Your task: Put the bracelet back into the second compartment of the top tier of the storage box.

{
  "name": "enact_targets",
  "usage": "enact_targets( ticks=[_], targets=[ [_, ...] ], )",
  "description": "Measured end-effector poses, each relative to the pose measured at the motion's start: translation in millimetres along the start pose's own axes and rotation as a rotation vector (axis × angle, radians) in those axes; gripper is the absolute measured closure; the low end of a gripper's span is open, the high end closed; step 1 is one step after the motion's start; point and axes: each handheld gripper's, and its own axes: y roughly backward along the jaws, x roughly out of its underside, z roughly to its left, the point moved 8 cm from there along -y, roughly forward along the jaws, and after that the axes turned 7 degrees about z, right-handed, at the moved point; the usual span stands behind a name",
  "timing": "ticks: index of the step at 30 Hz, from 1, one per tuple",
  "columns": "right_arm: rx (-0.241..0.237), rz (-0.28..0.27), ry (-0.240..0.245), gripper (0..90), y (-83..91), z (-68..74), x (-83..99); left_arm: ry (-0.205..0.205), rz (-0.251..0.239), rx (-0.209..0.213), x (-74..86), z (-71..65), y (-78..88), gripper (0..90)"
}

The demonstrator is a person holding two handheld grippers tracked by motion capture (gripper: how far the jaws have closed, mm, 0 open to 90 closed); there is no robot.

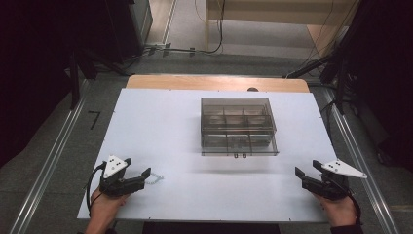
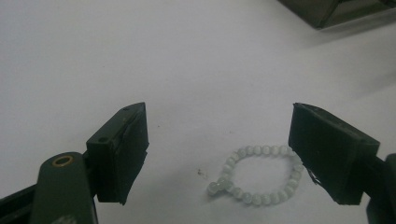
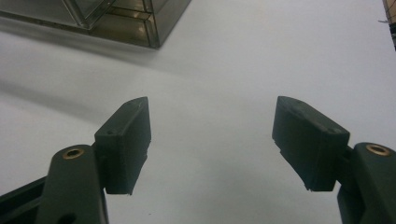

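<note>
**Pale bead bracelet lies flat between the spread jaws of the left tool**

The white tabletop (image 1: 160, 126) carries 1 other thing: a smoky transparent plastic organiser box with small compartments (image 1: 238, 126), standing near the middle, well apart from both tools. Nothing lies between the box and either tool. Behind the white surface, a strip of wood-coloured board shows, and beyond it dark cables run on a grey floor.

The box is cut off in both gripper views: only a dark corner of it shows at the top right in the left gripper view, and only its near corner at the top left in the right gripper view. In the high view the bracelet (image 1: 155, 178) is a faint pale loop, hard to make out against the white. What the compartments of the box contain, I cannot tell.

The small ring of pale milky-green round beads (image 2: 258, 176) lies flat on the tabletop near the front left corner. It sits between the jaws of the left tool (image 2: 219, 158), nearer to the right one and almost under its tip. As a closed loop it has no clear long axis; 1 larger bead sticks out at its lower left side.

The left tool has its jaws wide apart, not pressing on the beads. The right tool (image 3: 212, 144) also stands open, with bare tabletop between its jaws.
</note>
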Motion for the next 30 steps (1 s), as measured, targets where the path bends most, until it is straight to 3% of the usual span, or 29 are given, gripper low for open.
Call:
enact_targets(
  ticks=[30],
  targets=[
    [-0.004,0.016,0.003,26.5,-2.4,1.4,1.3,-0.055,0.034,0.046,-0.1,-16.9,-8.8,26.4]
  ],
)
